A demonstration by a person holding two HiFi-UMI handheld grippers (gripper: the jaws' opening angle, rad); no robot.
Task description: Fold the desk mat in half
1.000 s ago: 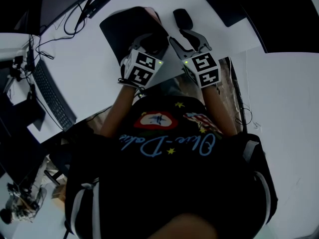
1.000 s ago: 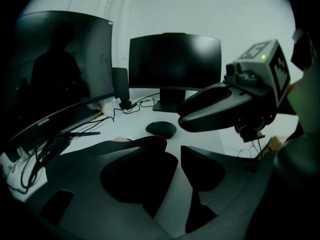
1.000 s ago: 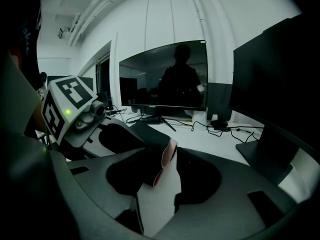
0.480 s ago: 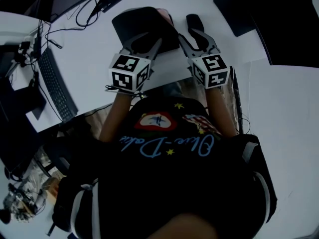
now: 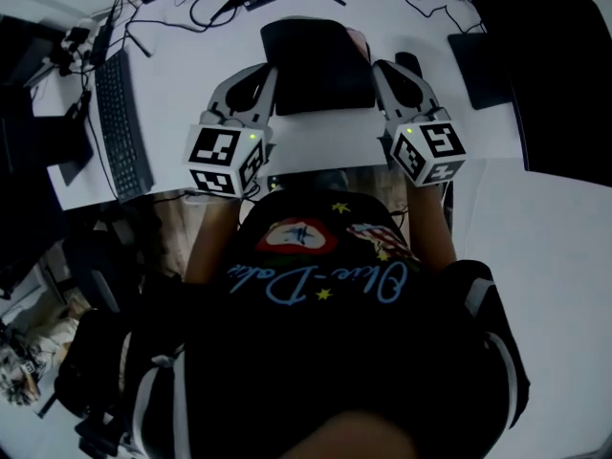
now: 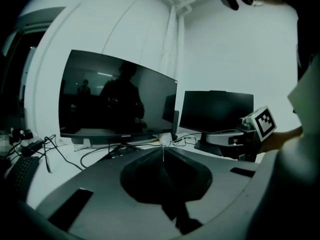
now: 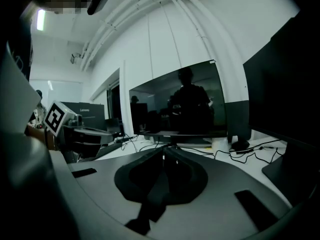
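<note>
1. Since a second back, the left gripper (image 5: 272,69) had swung off the mat (image 5: 316,65) to its left edge. The right gripper (image 5: 381,66) now sat at the mat's right edge. Both sets of jaws had just been closing from wide open.
2. Both pairs were clenched, tips meeting in a hairline seam. I saw nothing pinched in either gripper view.
3. The mat lay on the white desk (image 5: 191,75) between the two grippers. A mouse (image 5: 409,64) sat just past the right one.
4. Couldn't tell whether the mat was doubled over, it just read as one dark slab. The wide jaws hid it completely in both gripper views.
5. A pale sheet (image 6: 303,98) cut in at the inner edge of each gripper view, cropped by the frame. No idea what it was.
6. The mat was matte black and rectangular with rounded far corners, with a pinkish bit (image 5: 359,38) at the far right one. The jaws were smooth grey, curving round a heart-shaped hollow. The cubes (image 5: 222,157) had black-and-white square markers. The monitor (image 6: 117,99) was glossy and reflected a silhouette.
</note>
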